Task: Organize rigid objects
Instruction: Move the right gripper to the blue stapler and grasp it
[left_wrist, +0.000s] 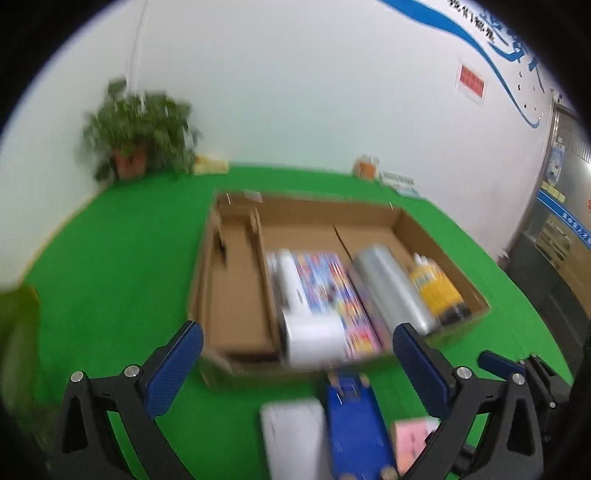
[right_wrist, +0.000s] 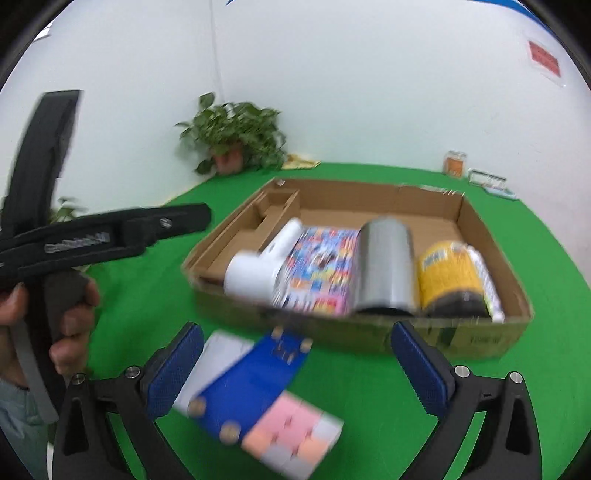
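Note:
A shallow cardboard box (left_wrist: 439, 240) (right_wrist: 476, 336) lies on the green table. In it lie a white hair dryer (left_wrist: 306, 317) (right_wrist: 258, 269), a colourful box (left_wrist: 332, 284) (right_wrist: 321, 269), a silver cylinder (left_wrist: 391, 291) (right_wrist: 386, 266) and a yellow jar (left_wrist: 436, 288) (right_wrist: 448, 277). In front of the box lie a blue toy skateboard (left_wrist: 354, 424) (right_wrist: 251, 380), a white box (left_wrist: 291, 435) (right_wrist: 218, 354) and a pink and white box (left_wrist: 410, 439) (right_wrist: 295, 432). My left gripper (left_wrist: 297, 365) is open and empty above them. My right gripper (right_wrist: 295, 369) is open and empty over the skateboard.
A potted plant (left_wrist: 133, 136) (right_wrist: 236, 136) stands at the table's far corner by the white wall. An orange jar (left_wrist: 365, 168) (right_wrist: 455, 163) and small packets (right_wrist: 487, 181) sit at the far edge. The hand-held left gripper (right_wrist: 92, 236) shows at the left in the right wrist view.

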